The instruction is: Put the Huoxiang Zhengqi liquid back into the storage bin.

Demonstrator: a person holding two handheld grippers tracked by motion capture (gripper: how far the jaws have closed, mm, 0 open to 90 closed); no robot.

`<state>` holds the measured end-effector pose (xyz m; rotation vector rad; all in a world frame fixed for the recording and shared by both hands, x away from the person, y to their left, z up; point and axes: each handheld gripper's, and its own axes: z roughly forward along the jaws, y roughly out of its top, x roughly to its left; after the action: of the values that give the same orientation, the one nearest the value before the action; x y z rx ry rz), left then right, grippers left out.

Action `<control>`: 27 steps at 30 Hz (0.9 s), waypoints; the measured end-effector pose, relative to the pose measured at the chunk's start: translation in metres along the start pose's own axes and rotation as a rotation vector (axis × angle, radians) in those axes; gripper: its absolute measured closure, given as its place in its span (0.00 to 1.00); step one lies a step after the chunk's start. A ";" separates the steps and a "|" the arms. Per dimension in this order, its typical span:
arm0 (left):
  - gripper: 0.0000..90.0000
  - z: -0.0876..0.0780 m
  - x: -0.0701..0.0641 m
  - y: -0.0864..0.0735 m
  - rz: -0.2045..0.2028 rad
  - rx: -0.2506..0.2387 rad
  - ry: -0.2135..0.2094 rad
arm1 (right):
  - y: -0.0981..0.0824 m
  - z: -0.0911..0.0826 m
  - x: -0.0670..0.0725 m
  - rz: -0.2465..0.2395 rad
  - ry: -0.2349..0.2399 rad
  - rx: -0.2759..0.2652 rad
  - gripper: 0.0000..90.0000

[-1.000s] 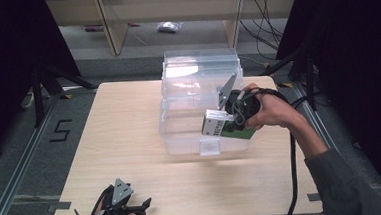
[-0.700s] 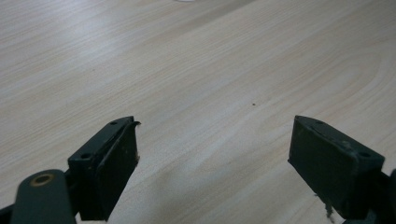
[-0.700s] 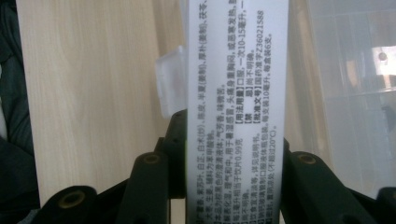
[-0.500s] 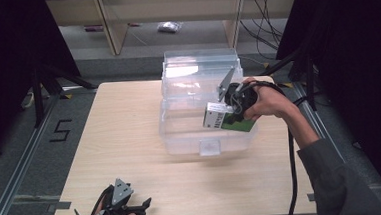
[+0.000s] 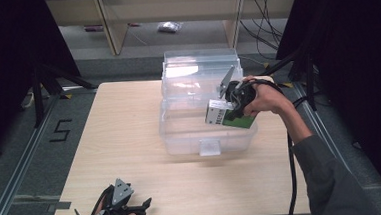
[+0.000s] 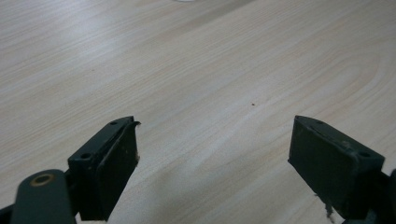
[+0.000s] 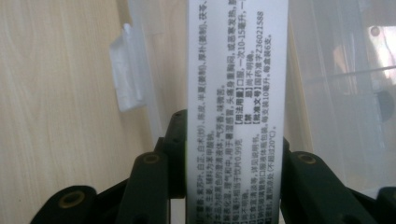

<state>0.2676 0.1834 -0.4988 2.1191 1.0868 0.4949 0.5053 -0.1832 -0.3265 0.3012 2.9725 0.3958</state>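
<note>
Gripping a green-and-white carton (image 5: 227, 116), the right gripper (image 5: 234, 102) holds it above the clear plastic bin's (image 5: 180, 133) right front part. Left gripper (image 5: 118, 208) rests at the table's (image 5: 120, 132) near-left edge, jaws apart, nothing between.

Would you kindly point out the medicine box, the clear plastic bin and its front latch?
medicine box (image 7: 236, 93): right gripper view, on its white printed side panel.
clear plastic bin (image 5: 180, 130): high view, on its front left wall.
front latch (image 5: 210, 147): high view, on the clip's flat face.
</note>
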 end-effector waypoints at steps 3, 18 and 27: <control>0.17 0.001 -0.001 0.000 -0.014 -0.009 0.008 | -0.001 0.004 -0.004 0.012 -0.004 0.009 0.72; 0.17 0.000 0.000 0.000 -0.002 -0.003 -0.004 | -0.008 0.029 -0.017 -0.007 0.008 0.034 0.72; 0.17 0.000 0.000 0.000 -0.001 0.001 0.001 | -0.011 0.033 -0.020 0.003 -0.004 0.047 0.72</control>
<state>0.2675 0.1833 -0.4988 2.1188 1.0890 0.4952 0.5280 -0.1900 -0.3592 0.3108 2.9809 0.3258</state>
